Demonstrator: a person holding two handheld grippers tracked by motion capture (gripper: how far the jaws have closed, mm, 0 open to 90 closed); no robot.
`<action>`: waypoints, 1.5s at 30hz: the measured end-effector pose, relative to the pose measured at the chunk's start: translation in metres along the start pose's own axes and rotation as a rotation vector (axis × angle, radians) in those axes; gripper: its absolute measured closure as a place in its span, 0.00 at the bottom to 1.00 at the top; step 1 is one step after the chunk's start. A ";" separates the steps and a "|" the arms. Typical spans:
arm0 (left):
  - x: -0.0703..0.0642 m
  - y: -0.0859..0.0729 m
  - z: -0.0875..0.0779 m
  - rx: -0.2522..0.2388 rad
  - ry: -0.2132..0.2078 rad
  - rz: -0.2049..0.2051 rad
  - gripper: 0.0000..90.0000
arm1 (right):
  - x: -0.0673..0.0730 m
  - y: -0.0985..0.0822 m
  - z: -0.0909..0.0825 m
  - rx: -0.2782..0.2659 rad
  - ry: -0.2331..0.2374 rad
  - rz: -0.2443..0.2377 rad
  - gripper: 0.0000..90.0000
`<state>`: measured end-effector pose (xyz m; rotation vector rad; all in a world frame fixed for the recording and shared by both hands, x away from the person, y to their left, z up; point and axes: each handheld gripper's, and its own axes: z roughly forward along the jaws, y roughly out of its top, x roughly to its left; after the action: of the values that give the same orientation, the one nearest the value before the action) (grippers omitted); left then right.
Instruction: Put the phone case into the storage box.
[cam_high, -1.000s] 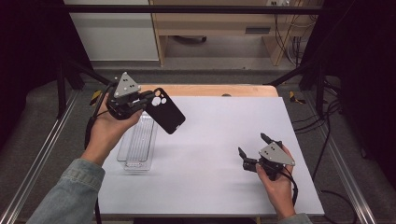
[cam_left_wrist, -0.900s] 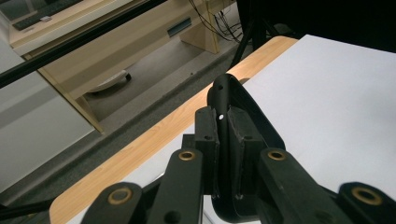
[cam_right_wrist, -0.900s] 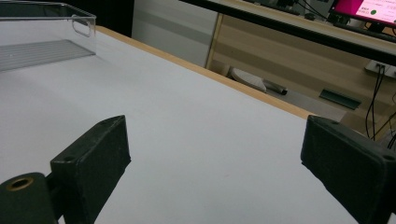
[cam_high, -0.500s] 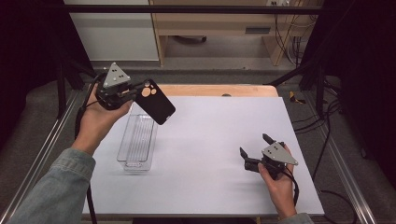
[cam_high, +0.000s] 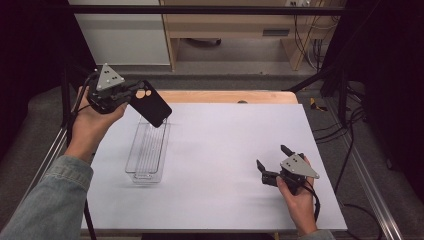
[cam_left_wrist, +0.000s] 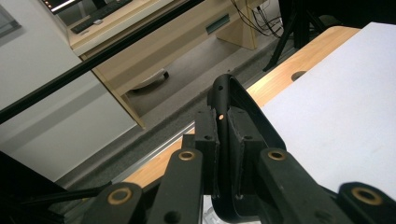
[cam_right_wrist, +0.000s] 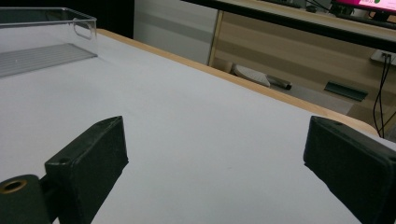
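Observation:
A black phone case (cam_high: 154, 109) with round camera cutouts hangs tilted in the air above the far end of a clear plastic tray (cam_high: 145, 176). My left gripper (cam_high: 131, 95) is shut on the case's upper edge, off the table's far left corner. In the left gripper view the case (cam_left_wrist: 233, 98) stands edge-on between the two pads of my left gripper (cam_left_wrist: 224, 135). My right gripper (cam_high: 272, 156) rests low at the front right of the white table sheet (cam_high: 225, 135), open, with nothing between its jaws. The right gripper view shows my right gripper (cam_right_wrist: 219, 158) with its jaws wide apart over bare sheet.
The tray (cam_right_wrist: 42, 42) lies lengthwise on the left half of the sheet and holds nothing. A wooden table edge (cam_high: 225, 96) runs along the far side. Metal frame rails border both sides, and cables (cam_high: 345, 125) trail at the right. A wooden cabinet (cam_high: 235, 30) stands beyond the table.
My left hand has carried the phone case to the left and slightly away, from above the tray's middle toward its far left end. The right gripper has stayed put.

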<state>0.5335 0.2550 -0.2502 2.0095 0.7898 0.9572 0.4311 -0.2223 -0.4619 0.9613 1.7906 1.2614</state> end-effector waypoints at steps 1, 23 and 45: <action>0.001 -0.001 0.001 -0.001 0.002 0.000 0.92 | 0.000 0.000 0.000 0.003 0.000 0.000 0.07; 0.003 -0.002 0.025 -0.005 0.030 0.045 0.92 | -0.008 -0.005 -0.010 -0.016 -0.024 -0.022 0.07; 0.008 -0.014 0.033 0.053 0.053 0.107 0.92 | -0.006 -0.008 -0.007 -0.003 -0.001 -0.016 0.07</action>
<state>0.5619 0.2569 -0.2731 2.0971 0.7498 1.0644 0.4263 -0.2326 -0.4665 0.9443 1.7920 1.2537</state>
